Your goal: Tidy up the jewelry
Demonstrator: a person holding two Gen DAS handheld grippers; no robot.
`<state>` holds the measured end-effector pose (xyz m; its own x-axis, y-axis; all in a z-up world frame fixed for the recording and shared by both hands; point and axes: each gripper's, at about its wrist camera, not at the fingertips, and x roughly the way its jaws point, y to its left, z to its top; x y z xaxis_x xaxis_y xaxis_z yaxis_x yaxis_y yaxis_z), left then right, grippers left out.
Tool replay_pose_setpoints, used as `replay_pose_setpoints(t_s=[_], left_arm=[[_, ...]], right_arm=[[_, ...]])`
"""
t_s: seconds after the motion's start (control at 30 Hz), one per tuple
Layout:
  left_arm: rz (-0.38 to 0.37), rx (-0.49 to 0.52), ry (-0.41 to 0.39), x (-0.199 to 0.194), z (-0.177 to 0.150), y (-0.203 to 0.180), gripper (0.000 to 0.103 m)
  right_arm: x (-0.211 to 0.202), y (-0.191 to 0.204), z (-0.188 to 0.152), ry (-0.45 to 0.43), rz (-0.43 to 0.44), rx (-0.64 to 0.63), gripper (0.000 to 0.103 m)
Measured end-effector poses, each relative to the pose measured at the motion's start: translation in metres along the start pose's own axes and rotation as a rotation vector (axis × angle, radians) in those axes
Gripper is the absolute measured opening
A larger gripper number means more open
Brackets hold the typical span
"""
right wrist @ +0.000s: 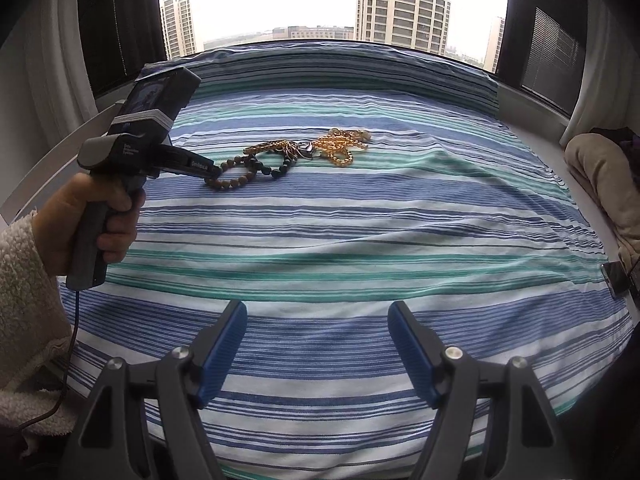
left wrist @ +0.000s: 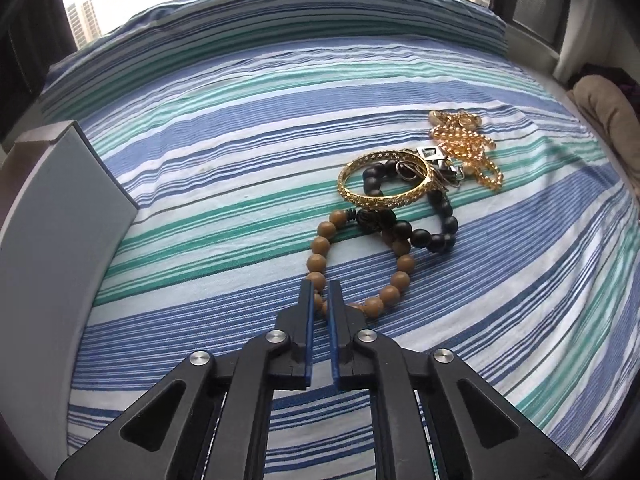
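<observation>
Left gripper [left wrist: 321,292] is clamped on the tan bead bracelet [left wrist: 320,246]; jaws nearly together, pinching the bead strand at the bracelet's near-left part. The rest of the loop lies flat on the striped bedsheet [left wrist: 240,160]. From the right wrist view the left gripper [right wrist: 212,174] comes in from the left side of the bed, held by a hand [right wrist: 96,220] in a fleecy white sleeve [right wrist: 24,300], tips down on the tan bead bracelet [right wrist: 234,174].

Jewelry sits in one pile around the middle of the bed, slightly toward the far edge:
- gold bangle [left wrist: 386,180] lies on top of the black bead bracelet [left wrist: 436,224], tilted, resting on its beads
- black bead bracelet overlaps the tan one at the tan one's far-right part
- small silver pieces [left wrist: 434,162] tucked against the bangle's far-right side; too tangled to tell what each is
- gold chain [left wrist: 466,144] heaped beyond those, toward the right edge of the bed

Right gripper [right wrist: 316,338] is released, jaws wide apart, nothing between them. It hangs over the near part of the bedsheet, well apart from the pile.

A white panel [left wrist: 60,220] stands along the left edge of the bed. A beige cloth bundle [right wrist: 600,184] lies off the right edge. Window with high-rise buildings [right wrist: 400,0] runs behind the far edge.
</observation>
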<state>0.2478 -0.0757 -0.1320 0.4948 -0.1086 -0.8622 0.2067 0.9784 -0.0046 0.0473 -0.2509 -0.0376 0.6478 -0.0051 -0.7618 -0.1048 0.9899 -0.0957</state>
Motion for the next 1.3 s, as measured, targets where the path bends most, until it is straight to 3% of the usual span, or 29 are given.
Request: replay_pose_setpoints(t_s=[0.33,0.6,0.77,0.8,0.87,0.93,1.07,1.2,1.3], left_arm=[[-0.051,-0.067,0.083,-0.023,-0.052,0.041,0.002],[-0.056,-0.115,0.096,-0.061,-0.102,0.081,0.002],[-0.081,-0.142,0.085,-0.075,-0.117,0.089,0.003],[-0.085,-0.146,0.084,-0.076,-0.118,0.089,0.005],[-0.079,-0.149,0.082,-0.077,-0.121,0.088,0.022],[-0.055,-0.160,0.067,-0.080,-0.124,0.089,0.056],[-0.067,-0.196,0.042,-0.091,-0.128,0.092,0.060],[-0.054,-0.227,0.010,-0.107,-0.134,0.096,0.061],[-0.044,-0.241,0.000,-0.117,-0.141,0.101,0.065]], right_arm=[[0.004,0.003,0.000,0.013,0.009,-0.010,0.075],[0.009,0.006,0.001,0.024,0.027,-0.009,0.075],[0.021,0.009,0.005,0.067,0.063,-0.004,0.075],[0.022,0.010,0.008,0.071,0.080,-0.005,0.075],[0.028,0.008,0.020,0.084,0.139,0.013,0.075],[0.038,0.002,0.040,0.090,0.206,0.044,0.075],[0.072,-0.006,0.099,0.077,0.306,0.146,0.074],[0.140,-0.013,0.147,0.166,0.444,0.390,0.074],[0.189,-0.009,0.162,0.249,0.516,0.526,0.058]])
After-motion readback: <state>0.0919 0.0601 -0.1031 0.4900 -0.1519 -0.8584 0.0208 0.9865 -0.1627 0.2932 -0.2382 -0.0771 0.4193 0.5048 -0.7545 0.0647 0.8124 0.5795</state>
